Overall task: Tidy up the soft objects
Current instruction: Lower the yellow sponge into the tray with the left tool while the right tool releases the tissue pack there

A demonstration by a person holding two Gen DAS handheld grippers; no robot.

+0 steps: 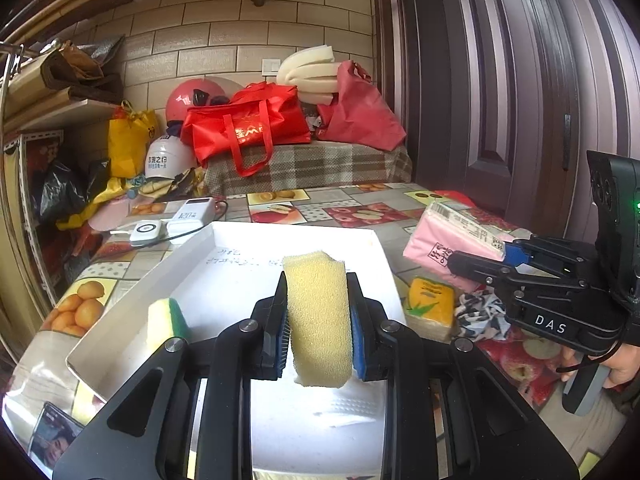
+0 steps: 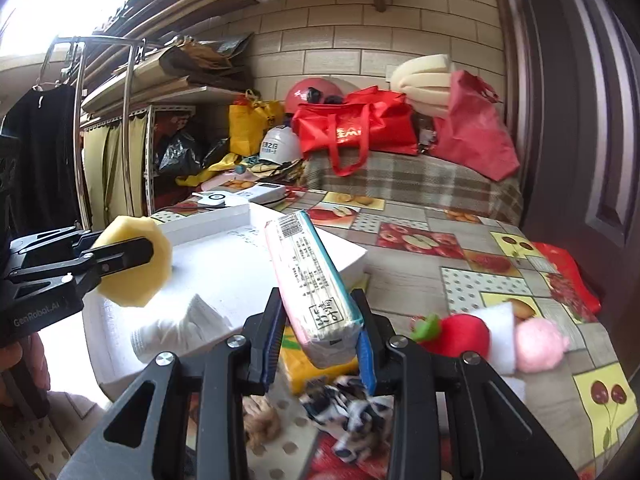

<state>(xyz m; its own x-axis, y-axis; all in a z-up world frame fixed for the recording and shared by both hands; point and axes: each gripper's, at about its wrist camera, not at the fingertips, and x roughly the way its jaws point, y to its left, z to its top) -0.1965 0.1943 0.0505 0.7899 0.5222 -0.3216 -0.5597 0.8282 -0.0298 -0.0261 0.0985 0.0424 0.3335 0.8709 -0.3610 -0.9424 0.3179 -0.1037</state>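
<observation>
- Over the white tray (image 1: 224, 248): left gripper (image 1: 320, 320) jaws clamped on sponge (image 1: 318, 320) mid-body; light, squashy, springs back.
- Right gripper (image 2: 320, 344) jaws grip tissue pack (image 2: 308, 276) at its end, near tray's edge; soft, slick wrap, may sag.

Both cams ride right behind their claws, looking forward and slightly down, super close. Each catches the other claw at its edge, and both share the white tray (image 1: 224, 240) ahead plus the cluttered back wall.

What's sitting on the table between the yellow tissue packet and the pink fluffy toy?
A red stuffed apple with a green leaf lies between the yellow packet and pink toy, seen in the right wrist view.
</observation>
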